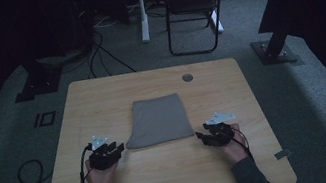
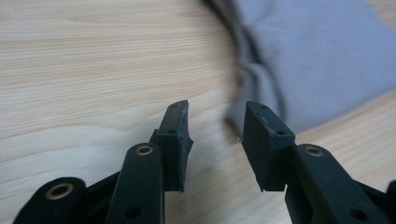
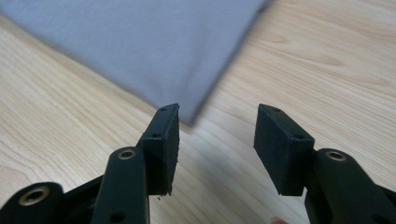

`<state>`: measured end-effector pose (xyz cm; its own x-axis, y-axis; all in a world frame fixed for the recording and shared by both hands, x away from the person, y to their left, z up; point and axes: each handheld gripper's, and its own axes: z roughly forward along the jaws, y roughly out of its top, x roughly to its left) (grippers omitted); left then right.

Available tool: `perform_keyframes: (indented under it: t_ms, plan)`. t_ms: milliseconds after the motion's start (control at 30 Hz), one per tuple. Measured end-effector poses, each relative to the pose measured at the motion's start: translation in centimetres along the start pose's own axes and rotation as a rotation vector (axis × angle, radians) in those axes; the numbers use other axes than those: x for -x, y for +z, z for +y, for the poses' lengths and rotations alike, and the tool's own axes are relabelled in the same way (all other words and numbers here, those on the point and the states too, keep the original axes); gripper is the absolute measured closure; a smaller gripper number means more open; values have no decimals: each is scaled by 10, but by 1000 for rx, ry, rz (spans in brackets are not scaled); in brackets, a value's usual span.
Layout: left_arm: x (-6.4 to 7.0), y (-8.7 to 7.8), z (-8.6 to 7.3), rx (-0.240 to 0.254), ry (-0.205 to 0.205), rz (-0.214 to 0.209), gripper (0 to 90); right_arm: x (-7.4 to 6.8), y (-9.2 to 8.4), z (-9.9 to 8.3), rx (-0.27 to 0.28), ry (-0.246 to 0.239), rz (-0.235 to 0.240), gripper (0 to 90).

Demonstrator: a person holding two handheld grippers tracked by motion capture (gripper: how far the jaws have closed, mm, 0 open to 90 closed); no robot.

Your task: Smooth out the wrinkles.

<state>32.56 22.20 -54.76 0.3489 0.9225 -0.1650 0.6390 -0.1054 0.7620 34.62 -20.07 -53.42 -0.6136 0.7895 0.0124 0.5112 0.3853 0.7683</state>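
Grey folded cloth (image 1: 158, 120) lies flat in the middle of the wooden surface (image 1: 101, 97), its near corners set toward each hand, probably for a two-handed grasp. Left gripper (image 1: 116, 147) and right gripper (image 1: 202, 137) flank those corners, jaws apart and holding nothing.

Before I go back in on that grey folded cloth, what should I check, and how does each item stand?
1. Left gripper jaws open, nothing between: ok.
2. Right gripper jaws open, nothing between: ok.
3. Grey cloth lies flat and folded on the table: ok.
4. Both near corners of the cloth free of the jaws: ok.
5. Fold layers even at the left edge: not ok, bunched.
6. Far edge aligned: cannot tell.
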Motion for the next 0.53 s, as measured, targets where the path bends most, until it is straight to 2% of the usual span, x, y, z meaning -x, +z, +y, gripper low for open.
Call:
perform_keyframes:
  t_ms: [100,167,200,333,533]
  plan:
    - [-3,1,0,0,-7,27,599,10,-5,-3,7,28,-36,496]
    - [-4,2,0,-4,-7,32,598,14,-5,-4,11,45,-41,495]
    - [-5,3,1,-9,-7,44,593,22,-6,-7,9,79,-48,492]
    - [-7,5,1,-13,-13,52,589,27,-5,-11,0,96,-60,489]
    - [-12,6,1,-15,-46,61,585,29,-4,-12,-3,98,-67,487]
